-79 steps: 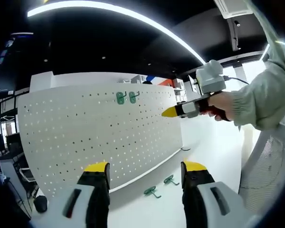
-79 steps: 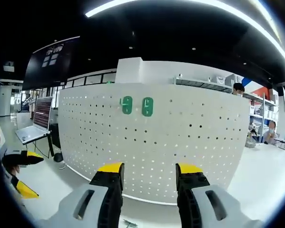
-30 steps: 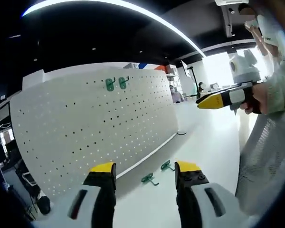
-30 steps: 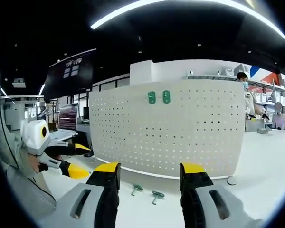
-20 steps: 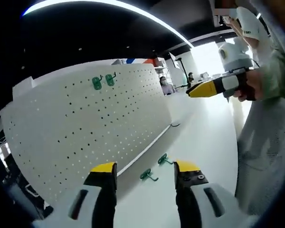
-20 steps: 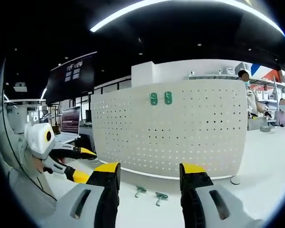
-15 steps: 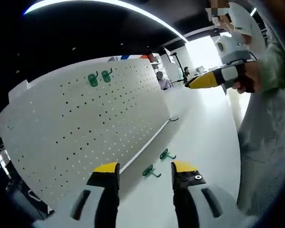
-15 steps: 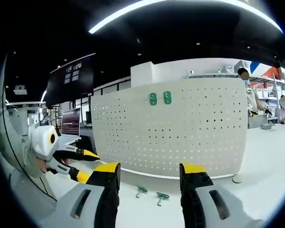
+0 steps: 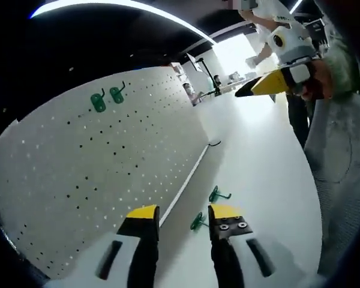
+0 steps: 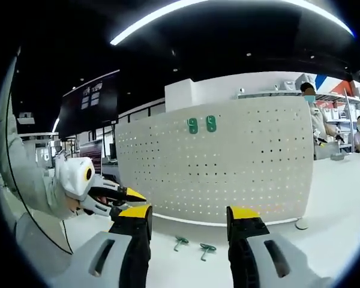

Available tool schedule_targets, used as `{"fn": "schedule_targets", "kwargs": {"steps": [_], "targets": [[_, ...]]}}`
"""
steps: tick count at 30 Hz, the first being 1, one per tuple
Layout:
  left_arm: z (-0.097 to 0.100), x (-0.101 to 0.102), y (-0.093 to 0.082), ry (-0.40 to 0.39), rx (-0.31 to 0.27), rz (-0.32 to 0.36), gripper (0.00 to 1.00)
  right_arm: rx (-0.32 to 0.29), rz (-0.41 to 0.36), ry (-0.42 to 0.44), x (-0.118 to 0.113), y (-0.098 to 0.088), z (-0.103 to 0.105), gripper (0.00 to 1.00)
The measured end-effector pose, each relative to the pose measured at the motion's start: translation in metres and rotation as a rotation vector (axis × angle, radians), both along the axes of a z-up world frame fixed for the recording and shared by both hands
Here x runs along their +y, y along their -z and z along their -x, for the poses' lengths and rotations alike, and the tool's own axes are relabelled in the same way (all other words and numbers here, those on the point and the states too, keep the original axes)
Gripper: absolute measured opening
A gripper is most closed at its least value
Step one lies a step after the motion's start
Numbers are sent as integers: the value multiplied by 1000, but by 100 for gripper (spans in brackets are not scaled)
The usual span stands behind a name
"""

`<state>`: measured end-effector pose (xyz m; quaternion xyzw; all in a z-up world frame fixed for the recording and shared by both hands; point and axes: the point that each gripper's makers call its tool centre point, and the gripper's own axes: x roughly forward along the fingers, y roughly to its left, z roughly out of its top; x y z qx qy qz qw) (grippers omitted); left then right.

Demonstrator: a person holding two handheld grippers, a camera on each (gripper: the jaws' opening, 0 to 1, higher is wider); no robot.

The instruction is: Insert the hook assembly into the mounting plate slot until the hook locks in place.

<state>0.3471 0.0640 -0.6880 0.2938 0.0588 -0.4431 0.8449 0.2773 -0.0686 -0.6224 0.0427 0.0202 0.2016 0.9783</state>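
Both claws wide & empty, left claw (image 9: pixel 181 211) nearing two green hooks (image 9: pixel 199 221) on desk (image 9: pixel 258 156) by pegboard (image 9: pixel 96 174); prob. light, stiff plastic, grip by backplate; right claw (image 10: pixel 188 212) back.

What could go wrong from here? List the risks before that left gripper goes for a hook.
1. The two loose green hooks lie close together on the white table; the open left gripper descending on them may nudge one or catch both.
2. They lie near the pegboard foot, so a jaw could strike the board.
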Motion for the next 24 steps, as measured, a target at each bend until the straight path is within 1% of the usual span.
{"fn": "schedule_targets", "kwargs": {"steps": [4, 9, 14, 17, 24], "targets": [[-11, -4, 9, 38, 13, -44, 30, -2, -5, 13, -3, -1, 0, 48], [-27, -5, 16, 63, 16, -80, 29, 2, -3, 22, -5, 0, -1, 48], [-42, -3, 23, 65, 27, -100, 28, 5, 5, 31, -7, 2, -2, 48], [-51, 0, 31, 67, 36, -119, 27, 9, 7, 41, -10, 3, -2, 48], [-63, 4, 43, 73, 56, -144, 27, 17, 4, 62, -15, 5, -4, 48]]}}
